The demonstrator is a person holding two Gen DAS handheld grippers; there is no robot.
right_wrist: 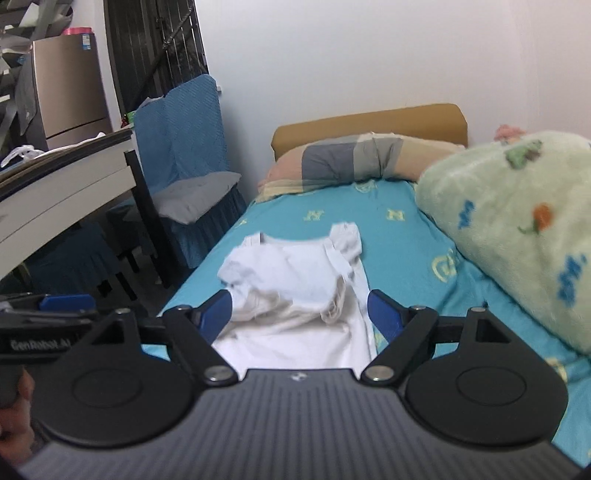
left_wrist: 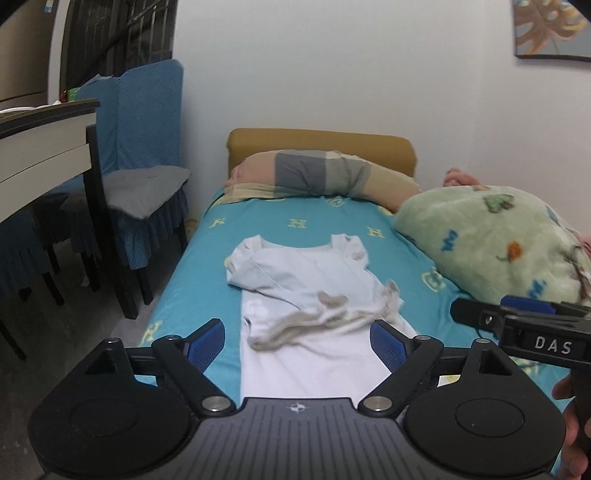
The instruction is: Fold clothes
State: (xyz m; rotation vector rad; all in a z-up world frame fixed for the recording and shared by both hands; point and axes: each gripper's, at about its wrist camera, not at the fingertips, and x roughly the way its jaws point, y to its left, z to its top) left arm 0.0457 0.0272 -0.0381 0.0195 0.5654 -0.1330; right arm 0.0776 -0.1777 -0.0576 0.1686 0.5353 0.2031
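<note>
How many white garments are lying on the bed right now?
2, as far as I can tell. A flat white shirt lies nearest the grippers, and a crumpled white top sits on its far end. More could be hidden underneath.

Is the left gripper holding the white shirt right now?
No, the left gripper is open and empty, with the white shirt lying loose on the bed beyond it.

Teal bed sheet [left_wrist: 314, 221], patchwork pillow [left_wrist: 317, 177] at far end, green fleece blanket [left_wrist: 491, 236] right. Blue-covered chair [left_wrist: 147, 147] and table [left_wrist: 44, 147] left. Framed leaf picture [left_wrist: 550, 29] far right wall.
</note>
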